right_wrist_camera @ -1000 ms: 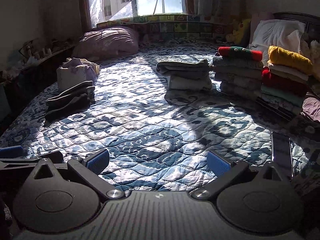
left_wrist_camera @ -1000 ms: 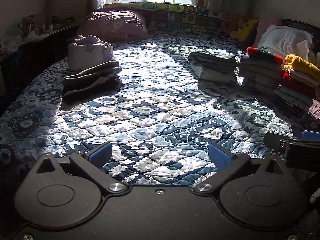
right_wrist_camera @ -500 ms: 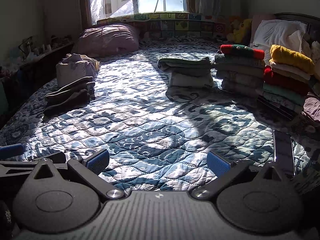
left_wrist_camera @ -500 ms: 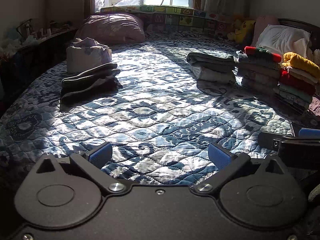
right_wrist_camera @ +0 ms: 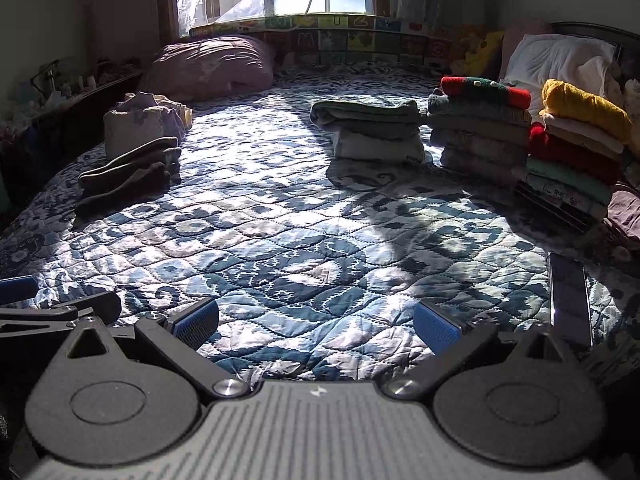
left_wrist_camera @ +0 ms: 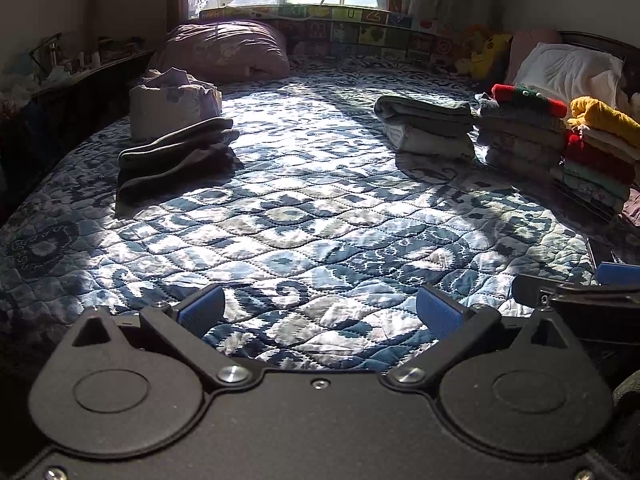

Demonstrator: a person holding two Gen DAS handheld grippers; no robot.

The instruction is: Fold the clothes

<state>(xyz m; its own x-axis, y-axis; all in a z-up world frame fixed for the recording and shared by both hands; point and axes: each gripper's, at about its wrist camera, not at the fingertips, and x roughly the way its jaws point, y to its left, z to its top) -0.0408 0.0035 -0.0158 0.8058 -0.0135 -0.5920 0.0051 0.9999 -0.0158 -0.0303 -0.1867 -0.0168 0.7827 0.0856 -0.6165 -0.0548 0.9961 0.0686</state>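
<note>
Left wrist view: left gripper (left_wrist_camera: 320, 312) is wide open w/ nothing between the blue pads, low over the quilt (left_wrist_camera: 304, 216). The dark garment (left_wrist_camera: 176, 160) lies far-left, loosely folded, its long axis running from near-left to far-right. I think the step in hand is to fetch it: approach low, pinch 1 edge only.

Right wrist view: right gripper (right_wrist_camera: 316, 322) is also wide open and empty. The same garment (right_wrist_camera: 128, 174) is well apart from it, on the left. The folded stacks (right_wrist_camera: 480, 128) stand far-right; a phone (right_wrist_camera: 570, 300) lies near, so avoid it.
</note>
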